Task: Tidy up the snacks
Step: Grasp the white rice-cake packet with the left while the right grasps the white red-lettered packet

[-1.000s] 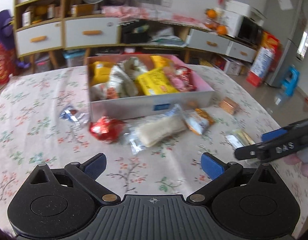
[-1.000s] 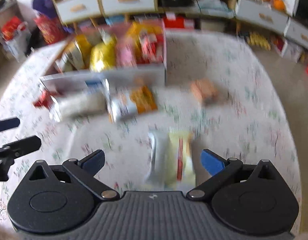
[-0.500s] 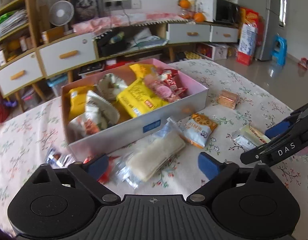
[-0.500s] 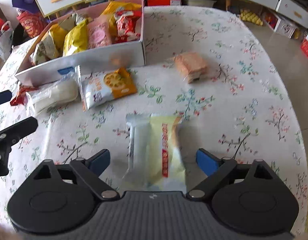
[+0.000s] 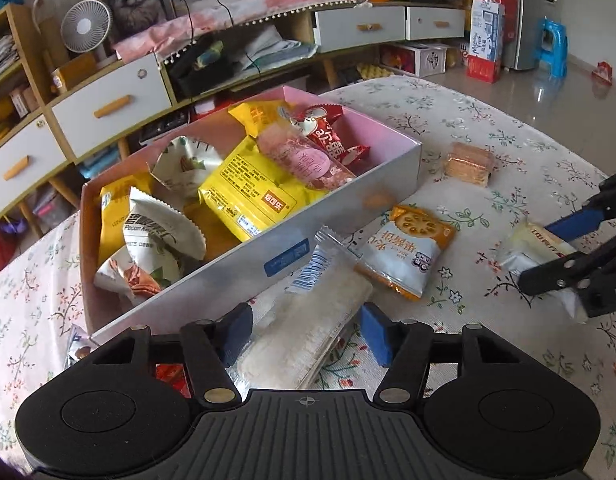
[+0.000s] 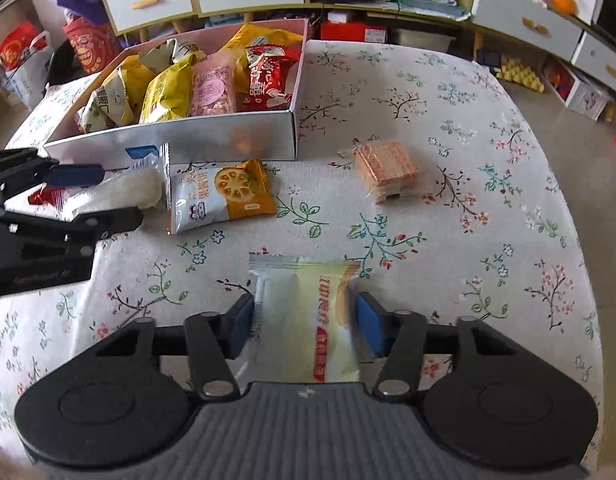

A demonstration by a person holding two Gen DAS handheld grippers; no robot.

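Here both grippers close astride snacks near the table's front edge: left gripper [image 5: 305, 330] around the white packet [image 5: 308, 332], right gripper [image 6: 303, 328] pressing the yellow packet [image 6: 320, 320], long axes along the fingers.

Legible print is sparse. In the box [image 5: 348, 216], the white crimped-edge packet [image 5: 159, 236] carries "Pecan" in Latin letters, the rest of the line too small to read. The yellow packet [image 5: 251, 196] beside it has a red label with Chinese characters and a block of fine print, unreadable. The orange-and-white biscuit packet [image 6: 219, 196] on the counter [image 6: 428, 120] bears Chinese characters. The pale yellow packet [image 6: 320, 320] shows red Chinese characters.
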